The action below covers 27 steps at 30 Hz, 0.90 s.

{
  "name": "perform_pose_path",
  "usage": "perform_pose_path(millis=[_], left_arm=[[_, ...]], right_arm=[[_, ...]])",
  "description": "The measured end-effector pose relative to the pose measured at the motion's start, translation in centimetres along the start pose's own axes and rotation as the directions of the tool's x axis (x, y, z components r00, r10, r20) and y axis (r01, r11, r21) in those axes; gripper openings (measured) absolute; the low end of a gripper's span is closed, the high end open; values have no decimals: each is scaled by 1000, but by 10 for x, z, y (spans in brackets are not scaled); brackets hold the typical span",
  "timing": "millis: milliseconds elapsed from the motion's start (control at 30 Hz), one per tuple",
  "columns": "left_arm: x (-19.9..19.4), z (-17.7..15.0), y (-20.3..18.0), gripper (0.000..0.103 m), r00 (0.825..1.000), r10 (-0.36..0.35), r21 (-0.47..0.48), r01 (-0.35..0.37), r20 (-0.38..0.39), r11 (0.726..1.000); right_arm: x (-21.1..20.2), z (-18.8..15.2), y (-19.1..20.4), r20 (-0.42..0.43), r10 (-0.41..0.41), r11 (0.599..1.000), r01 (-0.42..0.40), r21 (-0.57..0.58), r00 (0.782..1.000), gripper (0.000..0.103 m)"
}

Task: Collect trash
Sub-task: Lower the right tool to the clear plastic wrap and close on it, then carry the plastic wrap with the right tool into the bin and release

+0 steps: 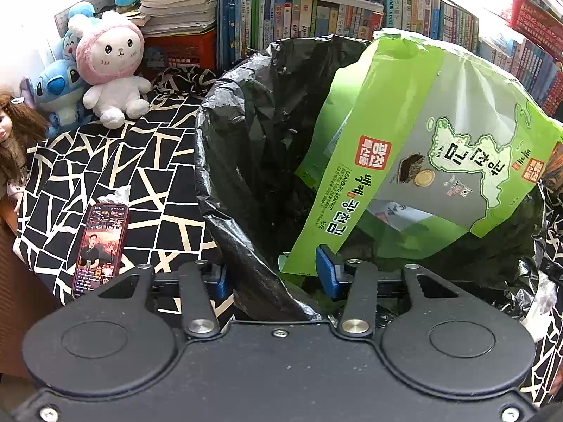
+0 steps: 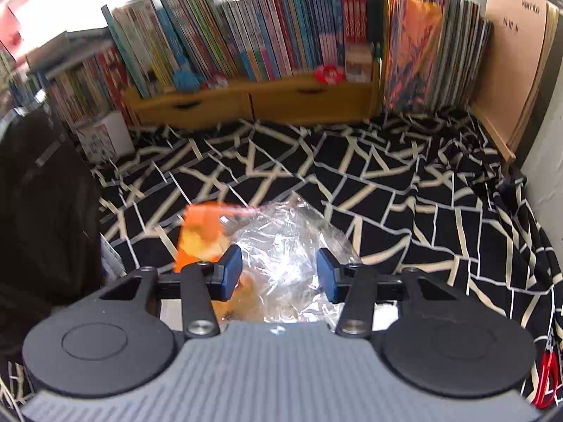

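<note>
In the left wrist view, my left gripper (image 1: 272, 274) sits at the bottom centre of the frame with the rim of the black trash bag (image 1: 225, 161) running between its blue pads. The left pad is mostly hidden behind the plastic, so I cannot tell whether the pads press on it. The bag gapes open across the middle of the frame. A green seaweed packet (image 1: 415, 161) stands tilted in its mouth at the right, its lower corner just beside my right pad. At the lower left a phone (image 1: 100, 246) lies on the black and cream patterned cloth (image 1: 140, 161), with a crumpled white tissue (image 1: 116, 193) at its top end. Plush toys (image 1: 109, 66) sit in the upper left, with books (image 1: 316, 10) along the top.

In the right wrist view, my right gripper (image 2: 279, 274) is at the bottom centre, jaws apart, with a crinkled clear wrapper (image 2: 285, 242) with an orange printed end lying between the pads. The pads look short of pressing it. The wrapper rests on the same patterned cloth (image 2: 404, 193). A dark shape that may be the trash bag fills the left edge. Books (image 2: 246, 35) line the top, above wooden drawers (image 2: 253, 102).
</note>
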<state>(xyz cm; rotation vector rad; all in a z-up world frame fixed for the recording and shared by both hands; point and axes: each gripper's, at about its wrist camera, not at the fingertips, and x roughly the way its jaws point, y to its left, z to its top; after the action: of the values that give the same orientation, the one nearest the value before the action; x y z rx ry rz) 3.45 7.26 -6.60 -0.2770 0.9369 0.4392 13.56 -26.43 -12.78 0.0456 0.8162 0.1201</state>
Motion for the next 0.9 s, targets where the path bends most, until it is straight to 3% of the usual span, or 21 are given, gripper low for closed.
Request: perform_pose_path(millis=[400, 533, 633, 767, 900], left_arm=[[4, 2, 2, 40, 1000, 1, -22, -2, -8, 1000], [4, 1, 3, 32, 1000, 15, -37, -15, -4, 999], [5, 2, 5, 31, 1000, 17, -43, -17, -6, 999], [6, 2, 6, 31, 1000, 18, -42, -18, -6, 999], [6, 2, 6, 31, 1000, 17, -42, -17, -5, 999]], right_arm=[[-38, 24, 17, 85, 118, 993, -120, 18, 989, 47], [-52, 33, 20, 110, 156, 986, -161, 32, 982, 47], [-64, 42, 21, 142, 190, 978, -200, 65, 972, 47], [-88, 61, 25, 213, 266, 950, -293, 105, 940, 47], [-122, 82, 39, 293, 384, 907, -418, 60, 876, 47]])
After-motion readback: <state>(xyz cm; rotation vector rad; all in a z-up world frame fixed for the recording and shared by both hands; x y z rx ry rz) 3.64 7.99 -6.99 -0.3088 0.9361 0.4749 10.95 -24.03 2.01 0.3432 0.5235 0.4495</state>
